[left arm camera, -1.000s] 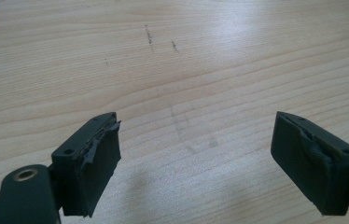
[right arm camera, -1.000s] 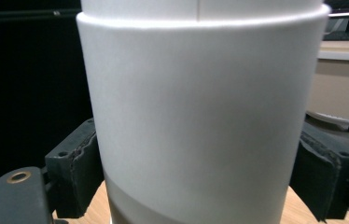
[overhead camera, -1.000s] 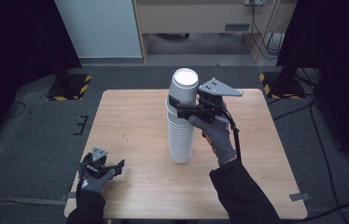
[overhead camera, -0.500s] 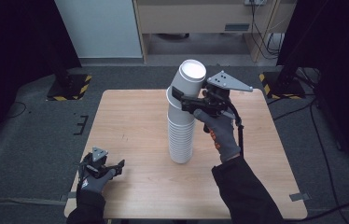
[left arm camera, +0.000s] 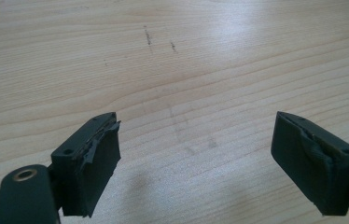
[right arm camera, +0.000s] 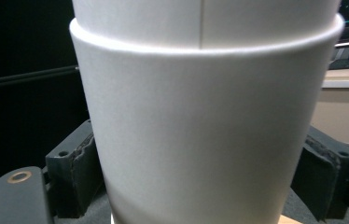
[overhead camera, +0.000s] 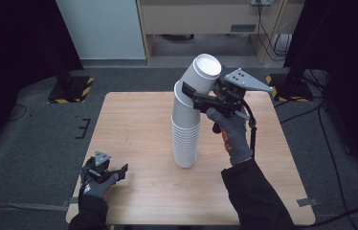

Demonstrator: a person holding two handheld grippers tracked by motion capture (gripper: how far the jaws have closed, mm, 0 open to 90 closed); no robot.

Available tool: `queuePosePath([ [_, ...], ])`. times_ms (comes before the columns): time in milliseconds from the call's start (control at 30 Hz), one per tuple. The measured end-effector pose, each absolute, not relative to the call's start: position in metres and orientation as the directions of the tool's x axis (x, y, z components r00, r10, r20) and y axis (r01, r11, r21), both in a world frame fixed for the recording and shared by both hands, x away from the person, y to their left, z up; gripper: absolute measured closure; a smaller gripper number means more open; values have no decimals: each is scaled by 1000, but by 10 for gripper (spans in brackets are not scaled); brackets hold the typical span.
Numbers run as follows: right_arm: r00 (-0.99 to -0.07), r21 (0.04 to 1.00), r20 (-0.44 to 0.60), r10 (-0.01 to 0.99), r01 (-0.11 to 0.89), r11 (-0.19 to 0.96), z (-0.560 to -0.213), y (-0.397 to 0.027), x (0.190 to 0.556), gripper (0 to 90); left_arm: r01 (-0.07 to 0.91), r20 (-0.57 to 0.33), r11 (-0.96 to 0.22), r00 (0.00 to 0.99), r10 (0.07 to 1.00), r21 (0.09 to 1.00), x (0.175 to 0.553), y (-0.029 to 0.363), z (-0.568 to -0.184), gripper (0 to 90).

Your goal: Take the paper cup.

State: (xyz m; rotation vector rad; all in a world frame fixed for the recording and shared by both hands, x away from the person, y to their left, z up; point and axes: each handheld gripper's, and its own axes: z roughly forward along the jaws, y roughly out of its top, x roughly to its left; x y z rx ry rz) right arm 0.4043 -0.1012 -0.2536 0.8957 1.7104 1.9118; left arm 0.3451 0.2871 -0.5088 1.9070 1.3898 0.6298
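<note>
A tall stack of white paper cups (overhead camera: pixel 185 139) stands in the middle of the wooden table (overhead camera: pixel 134 120). Its top cup (overhead camera: pixel 203 73) leans up and to the right, partly drawn off the stack. My right gripper (overhead camera: pixel 192 96) is shut on that cup from the right; in the right gripper view the cup wall (right arm camera: pixel 200 116) sits between both jaws of the right gripper (right arm camera: pixel 200 186), with a second cup's edge showing above. My left gripper (overhead camera: pixel 115 171) rests at the table's front left corner. In its own view the left gripper (left arm camera: pixel 196 163) stands open over bare wood.
A cable trails from the right gripper along the gloved hand (overhead camera: pixel 232 136). Behind the table are a pale cabinet (overhead camera: pixel 100 28) and a wooden shelf unit (overhead camera: pixel 206 19). Two stand bases with yellow-black tape (overhead camera: pixel 69 88) sit on the dark floor.
The right gripper has risen and swung right with the top cup, tilting it further off the stack. The left gripper has stayed where it was.
</note>
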Motion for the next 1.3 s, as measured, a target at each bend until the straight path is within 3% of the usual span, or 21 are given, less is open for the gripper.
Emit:
queuePosePath([
  [800,-654,973,220,724,98,-207,-257,-149,388,152,583,0,-205,331,943,787,345,286,-506,156],
  [1300,-614,965,260,745,152,-212,-291,-183,375,152,581,11,-232,357,934,781,344,283,-505,273],
])
